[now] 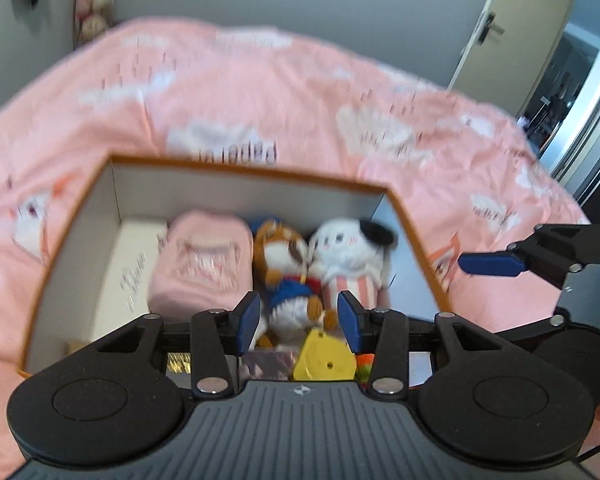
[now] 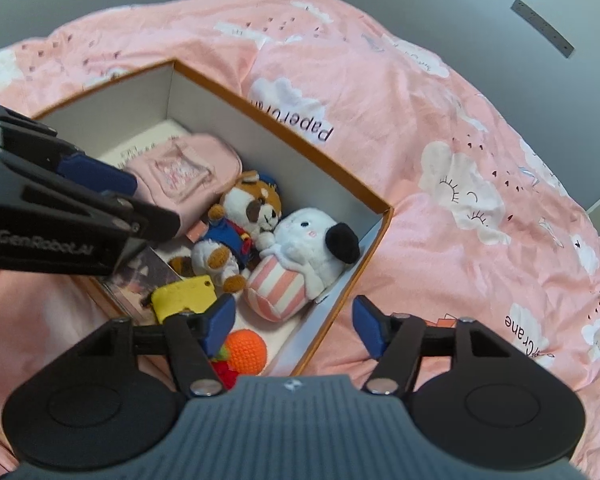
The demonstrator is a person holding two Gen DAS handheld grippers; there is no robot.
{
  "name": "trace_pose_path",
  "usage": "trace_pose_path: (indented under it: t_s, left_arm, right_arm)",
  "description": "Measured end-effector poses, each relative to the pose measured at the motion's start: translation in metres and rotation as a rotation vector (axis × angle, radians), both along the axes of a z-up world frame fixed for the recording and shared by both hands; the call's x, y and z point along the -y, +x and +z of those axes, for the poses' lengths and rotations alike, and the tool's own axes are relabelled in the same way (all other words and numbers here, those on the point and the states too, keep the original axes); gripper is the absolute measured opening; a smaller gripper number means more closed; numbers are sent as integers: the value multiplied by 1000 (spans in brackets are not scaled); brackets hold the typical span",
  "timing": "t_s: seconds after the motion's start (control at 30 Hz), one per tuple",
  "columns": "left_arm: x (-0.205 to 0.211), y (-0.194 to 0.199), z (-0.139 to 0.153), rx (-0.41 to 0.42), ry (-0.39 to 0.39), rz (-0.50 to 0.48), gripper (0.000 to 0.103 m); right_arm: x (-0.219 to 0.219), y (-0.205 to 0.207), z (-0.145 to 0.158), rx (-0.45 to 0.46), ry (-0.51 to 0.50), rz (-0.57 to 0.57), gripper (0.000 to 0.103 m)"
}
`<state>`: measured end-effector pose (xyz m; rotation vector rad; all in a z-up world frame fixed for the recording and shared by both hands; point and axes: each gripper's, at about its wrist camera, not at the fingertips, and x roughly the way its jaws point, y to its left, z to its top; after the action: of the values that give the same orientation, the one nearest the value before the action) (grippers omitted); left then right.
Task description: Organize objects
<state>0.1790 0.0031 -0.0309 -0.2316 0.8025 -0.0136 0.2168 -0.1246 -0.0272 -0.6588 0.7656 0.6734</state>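
Note:
An orange-rimmed cardboard box [image 1: 236, 169] [image 2: 284, 136] lies open on the bed. Inside are a pink pouch [image 1: 204, 256] [image 2: 184, 168], a brown-and-white plush dog in blue [image 1: 284, 252] [image 2: 252, 208], a white plush with a black ear [image 1: 348, 248] [image 2: 312, 236], a yellow toy [image 1: 324, 360] [image 2: 184, 294] and an orange knitted ball [image 2: 246, 350]. My left gripper [image 1: 299, 318] hovers open over the brown plush, its pads clear of it. My right gripper [image 2: 293, 322] is open above the box's near corner, holding nothing. One blue left finger [image 2: 96, 174] crosses the right wrist view.
The box rests on a pink cloud-print duvet [image 1: 260, 92] [image 2: 460, 160] that covers the whole bed. A flat white item [image 1: 128, 264] and a printed card [image 2: 140, 272] lie on the box floor. A door [image 1: 488, 28] stands at the far right, and plush toys [image 1: 92, 0] hang by the wall.

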Motion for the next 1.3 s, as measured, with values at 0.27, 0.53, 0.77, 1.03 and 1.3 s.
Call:
trace_pose_path:
  t_s: [0.27,0.53,0.77,1.03,1.3]
  left_arm:
    - [3,-39,37,148,74,4,49]
    - [1,-81,69,262,143,34,50]
    - [4,-126,78,325,213,44,50]
    - [-1,-161,67,294,239,84,50]
    - [-5,-190,63,334,246,144,56]
  right_arm:
    - [15,-34,30,18,192,-76,82]
    - [34,-80,50,27,421,-184,90]
    - [46,-124,62,95,566,-264,99]
    - [52,-169,59,153,624,-315,102]
    - [56,-203,49,200,583,-343,102]
